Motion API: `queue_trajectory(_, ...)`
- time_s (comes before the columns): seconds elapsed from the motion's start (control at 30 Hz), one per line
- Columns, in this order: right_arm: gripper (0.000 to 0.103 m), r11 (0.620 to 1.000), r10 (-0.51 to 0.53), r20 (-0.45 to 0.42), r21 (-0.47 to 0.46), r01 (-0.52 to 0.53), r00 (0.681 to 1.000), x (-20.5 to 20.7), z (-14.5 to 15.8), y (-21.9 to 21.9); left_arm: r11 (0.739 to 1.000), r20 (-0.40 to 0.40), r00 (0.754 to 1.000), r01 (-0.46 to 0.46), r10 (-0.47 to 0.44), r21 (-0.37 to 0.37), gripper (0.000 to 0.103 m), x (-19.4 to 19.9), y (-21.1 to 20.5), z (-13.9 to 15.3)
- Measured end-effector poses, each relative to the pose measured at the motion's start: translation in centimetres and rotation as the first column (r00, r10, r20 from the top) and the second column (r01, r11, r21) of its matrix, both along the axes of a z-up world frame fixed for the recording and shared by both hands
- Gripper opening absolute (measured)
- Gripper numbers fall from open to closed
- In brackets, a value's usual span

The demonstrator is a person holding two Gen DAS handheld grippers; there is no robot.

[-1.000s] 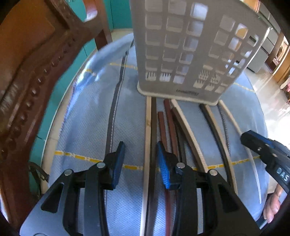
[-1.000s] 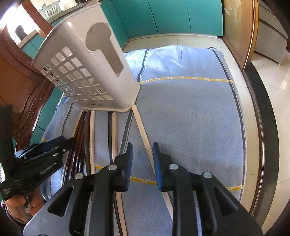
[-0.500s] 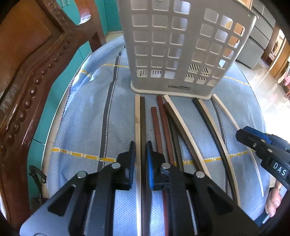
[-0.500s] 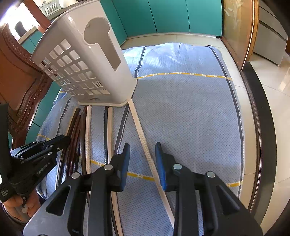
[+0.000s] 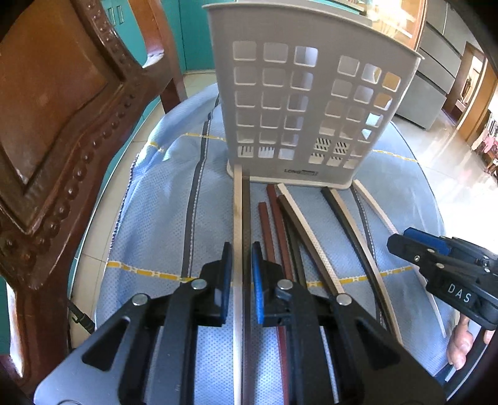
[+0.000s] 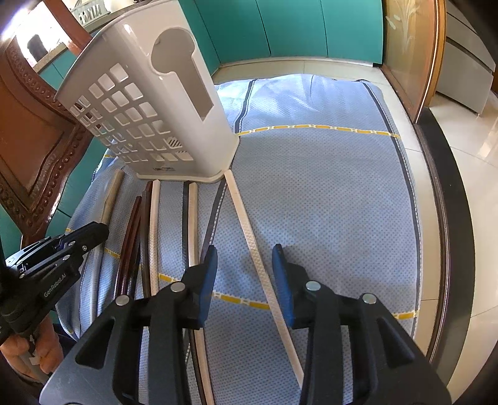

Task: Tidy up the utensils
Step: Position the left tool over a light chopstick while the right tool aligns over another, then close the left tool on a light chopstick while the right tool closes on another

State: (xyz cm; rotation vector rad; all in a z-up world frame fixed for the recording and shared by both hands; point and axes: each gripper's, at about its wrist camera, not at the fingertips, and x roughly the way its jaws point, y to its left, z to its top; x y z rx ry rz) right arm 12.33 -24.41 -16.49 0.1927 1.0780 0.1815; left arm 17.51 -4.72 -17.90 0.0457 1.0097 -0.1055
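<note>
A blue cloth [image 6: 326, 193] with dark stripes and yellow dashed bands covers the counter [image 6: 448, 218], whose dark rounded rim shows along the right of the right wrist view. A carved brown wooden chair [image 5: 62, 131], its frame edged with a row of round studs, stands just beside the cloth's left side. Teal cabinet doors [image 6: 295, 28] fill the background, above a pale tiled floor [image 6: 311, 65]. A wooden panel with frosted patterned glass [image 6: 407, 56] stands to their right. Grey cabinets [image 5: 435, 81] sit further back in the left wrist view.
</note>
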Motion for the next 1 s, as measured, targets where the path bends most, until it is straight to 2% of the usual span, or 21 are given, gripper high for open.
queue_trajectory(0.2, 0.037, 0.998, 0.033, 0.017, -0.059, -0.032, 0.999, -0.4, 0.1, 0.9, 1.0, 0.011, 1.0, -0.009, 0.009, 0.006, 0.019, -0.1, 0.4, 0.2)
queue_trajectory(0.27, 0.037, 0.996, 0.051, 0.02, -0.079, -0.049, 0.999, -0.5, 0.1, 1.3, 1.0, 0.005, 1.0, -0.015, 0.015, 0.005, 0.024, 0.1, 0.4, 0.1)
queue_trajectory(0.93, 0.037, 0.992, 0.082, 0.019, -0.099, -0.079, 0.996, -0.7, 0.1, 2.0, 0.999, -0.006, 1.0, -0.024, 0.024, 0.045, 0.035, 0.2, -0.2, -0.5)
queue_trajectory(1.0, 0.034, 0.991, 0.081, 0.02, -0.104, -0.079, 0.996, -0.7, 0.1, 2.1, 0.999, -0.009, 1.0, -0.025, 0.026, 0.043, 0.035, 0.4, -0.4, -0.7)
